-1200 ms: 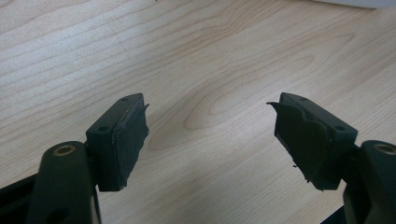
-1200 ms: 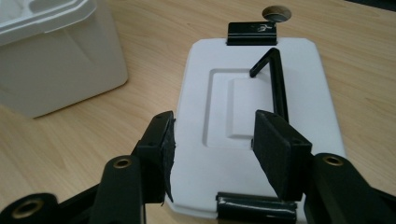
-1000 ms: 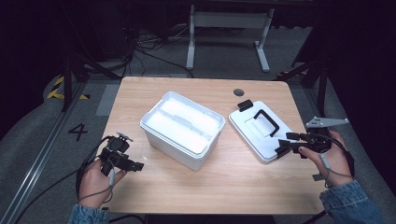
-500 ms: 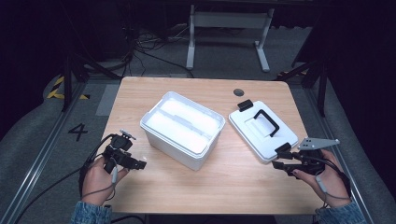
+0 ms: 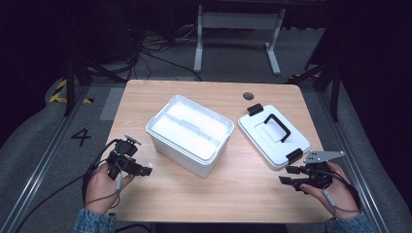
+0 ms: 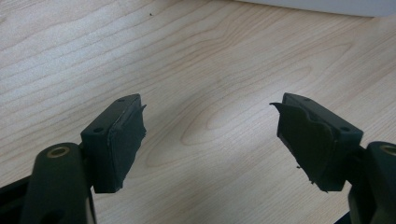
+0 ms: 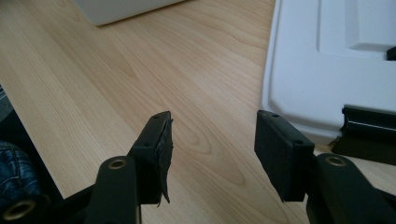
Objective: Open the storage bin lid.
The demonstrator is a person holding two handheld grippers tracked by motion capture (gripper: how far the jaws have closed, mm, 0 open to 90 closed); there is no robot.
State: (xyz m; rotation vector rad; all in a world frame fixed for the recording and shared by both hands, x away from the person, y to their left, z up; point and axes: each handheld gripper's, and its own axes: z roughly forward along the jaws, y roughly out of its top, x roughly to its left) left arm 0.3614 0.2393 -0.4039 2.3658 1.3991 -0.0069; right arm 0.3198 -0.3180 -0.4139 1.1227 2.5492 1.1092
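2 white things share the middle of the wooden table (image 5: 233, 194): an open white bin (image 5: 188, 133) with a divider running along its inside, and just to its right the lid (image 5: 273, 136), lying flat with its black handle (image 5: 278, 127) up and a black latch at each end. a small dark disc (image 5: 248, 95) sits on the table beyond the lid.

left gripper (image 5: 139, 170) is held low over bare wood near the bin's front-left side, jaws spread wide with nothing between them; in the left gripper view a strip of the bin's wall (image 6: 327, 6) crosses the top edge.

right gripper (image 5: 289, 174) hovers just off the lid's near corner, jaws apart and empty, the near latch (image 7: 369, 120) beside its right jaw in the right gripper view.

beyond the table, cables and a grey stand (image 5: 238, 22) sit on the floor.
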